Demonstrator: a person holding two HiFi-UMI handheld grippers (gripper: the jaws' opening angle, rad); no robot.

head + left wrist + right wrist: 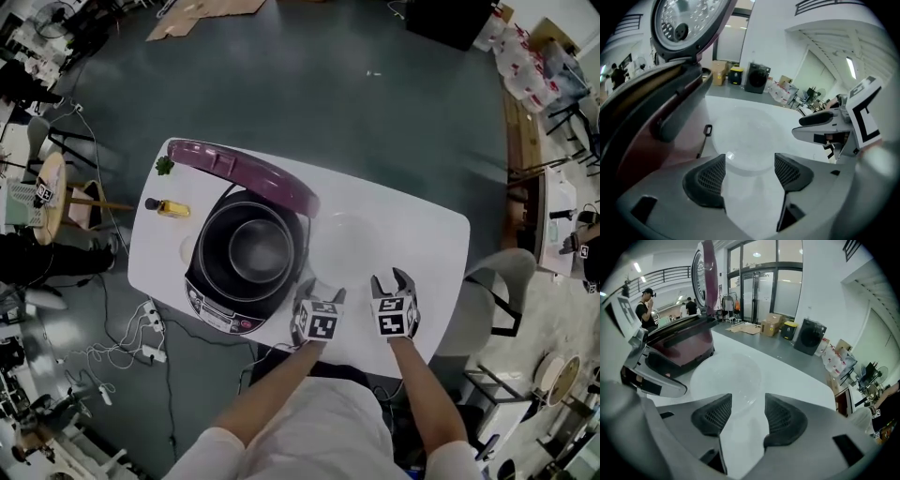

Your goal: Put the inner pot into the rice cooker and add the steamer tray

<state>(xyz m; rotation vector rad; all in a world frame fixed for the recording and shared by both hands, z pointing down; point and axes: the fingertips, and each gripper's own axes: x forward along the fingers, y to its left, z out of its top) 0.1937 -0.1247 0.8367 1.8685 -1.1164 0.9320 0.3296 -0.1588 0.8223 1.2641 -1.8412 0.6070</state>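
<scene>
Steamer tray (349, 236): clear, shallow, round. It lies flat on the table (427, 246), just right of the rice cooker (217, 302) and in from the near edge. It is not yet in the cooker.

Inner pot (255, 248) is already seated in the cooker body, which stands toward the table's left edge. So the first half of the task looks done. The maroon lid (251, 171) stands tipped back toward the far edge, leaving the mouth free for the tray to go in from above.

You hold the left gripper (319, 292) and the right gripper (392, 281) side by side over the near edge, both pointed down at the tray's near rim. Each has its jaws spread, with only bare table and the tray rim showing between the pads; neither pinches anything. My reading: the pair is set for a two-point hold on the rim, so a thin, light tray stays level when lifted.

A small yellow bottle (172, 208) and a green sprig (165, 167) sit near the far-left corner, clear of the path between tray and cooker.

Writing: none readable. The cooker's front panel carries print too small to make out. The gripper cubes show only black-and-white square markers. No brand is visible on the lid or tray.
</scene>
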